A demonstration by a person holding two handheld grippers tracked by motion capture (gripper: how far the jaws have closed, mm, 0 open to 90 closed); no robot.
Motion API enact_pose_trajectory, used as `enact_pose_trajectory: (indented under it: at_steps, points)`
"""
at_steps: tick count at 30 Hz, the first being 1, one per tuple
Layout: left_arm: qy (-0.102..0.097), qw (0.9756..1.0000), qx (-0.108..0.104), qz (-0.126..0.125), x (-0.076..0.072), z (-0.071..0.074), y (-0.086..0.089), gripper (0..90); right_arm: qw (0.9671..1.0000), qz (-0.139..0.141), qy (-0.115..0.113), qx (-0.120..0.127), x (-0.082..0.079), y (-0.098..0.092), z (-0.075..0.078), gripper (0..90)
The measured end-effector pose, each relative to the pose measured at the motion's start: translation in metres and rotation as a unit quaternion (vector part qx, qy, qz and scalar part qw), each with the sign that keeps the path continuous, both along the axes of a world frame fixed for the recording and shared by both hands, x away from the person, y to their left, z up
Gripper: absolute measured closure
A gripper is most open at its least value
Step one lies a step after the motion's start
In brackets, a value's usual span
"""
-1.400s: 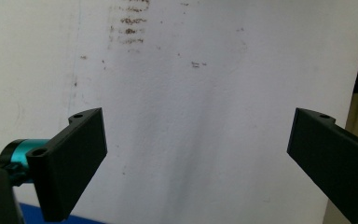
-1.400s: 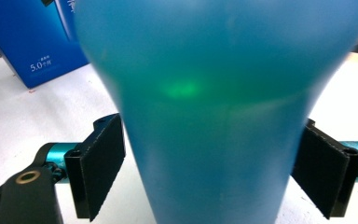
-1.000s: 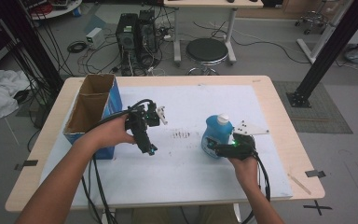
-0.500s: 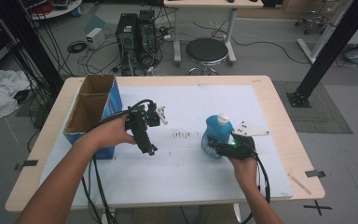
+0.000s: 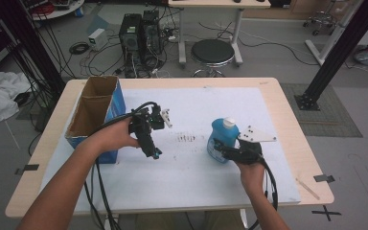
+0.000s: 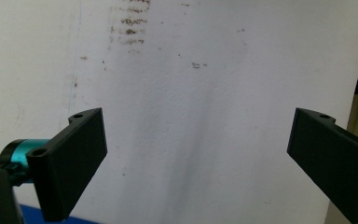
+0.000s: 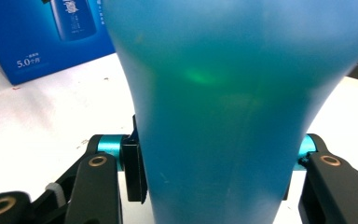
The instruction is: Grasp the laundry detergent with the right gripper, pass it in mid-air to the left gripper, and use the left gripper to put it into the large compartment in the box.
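Note:
A blue translucent bottle [image 5: 219, 137] with a white cap stands on the white mat [image 5: 196, 182], right of centre. My right gripper [image 5: 222, 150] is shut on its lower body, coming in from the near side. In the right gripper view the bottle [image 7: 242, 107] fills the space between the jaws of the right gripper [image 7: 214, 172]. My left gripper [image 5: 153, 152] is held over the mat left of centre and points down. In the left gripper view it [image 6: 198, 140] is open, with bare stained mat [image 6: 191, 93] between its jaws.
An open cardboard box [image 5: 93, 115] with blue sides stands at the mat's left edge, close to the left hand. The same box [image 7: 51, 37] appears behind the bottle in the right gripper view. Dark smudges [image 5: 187, 139] mark the mat between the grippers. Cables trail off the table's near edge.
The right gripper and the bottle have edged slightly to the left. The left gripper has stayed in place.

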State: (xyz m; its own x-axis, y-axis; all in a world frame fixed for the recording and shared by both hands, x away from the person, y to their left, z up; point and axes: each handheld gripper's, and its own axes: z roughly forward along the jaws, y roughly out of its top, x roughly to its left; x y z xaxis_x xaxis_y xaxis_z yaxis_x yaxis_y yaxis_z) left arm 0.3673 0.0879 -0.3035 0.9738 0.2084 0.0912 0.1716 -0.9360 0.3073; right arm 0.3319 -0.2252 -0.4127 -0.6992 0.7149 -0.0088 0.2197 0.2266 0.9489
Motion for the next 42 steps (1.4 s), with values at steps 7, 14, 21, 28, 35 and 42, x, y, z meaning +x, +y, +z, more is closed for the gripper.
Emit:
enact_pose_trajectory:
  at_steps: [7,14,21,28,35,42]
  points:
    - [-0.002,1.0000,-0.006,0.002,-0.001,0.004,0.001,4.7,0.9978,0.063,0.012,-0.015,-0.004,-0.013,0.020,45.3]
    - [-0.008,0.9999,-0.005,-0.007,-0.006,0.013,-0.005,4.7,0.9871,0.154,0.022,-0.037,-0.001,-0.027,0.048,45.2]
    - [-0.012,0.9998,-0.002,-0.015,-0.012,0.027,-0.013,4.7,0.9770,0.211,0.024,-0.025,0.003,-0.043,0.069,45.0]
    - [-0.013,0.9997,0.001,-0.020,-0.015,0.040,-0.024,4.7,0.9597,0.277,0.025,-0.039,0.012,-0.042,0.089,45.0]
    - [-0.014,0.9995,0.003,-0.028,-0.016,0.052,-0.033,4.6,0.9424,0.329,0.034,-0.050,0.023,-0.034,0.098,45.1]
    - [-0.007,0.9994,0.002,-0.035,-0.014,0.063,-0.040,4.7,0.9304,0.362,0.032,-0.050,0.030,-0.018,0.099,45.1]
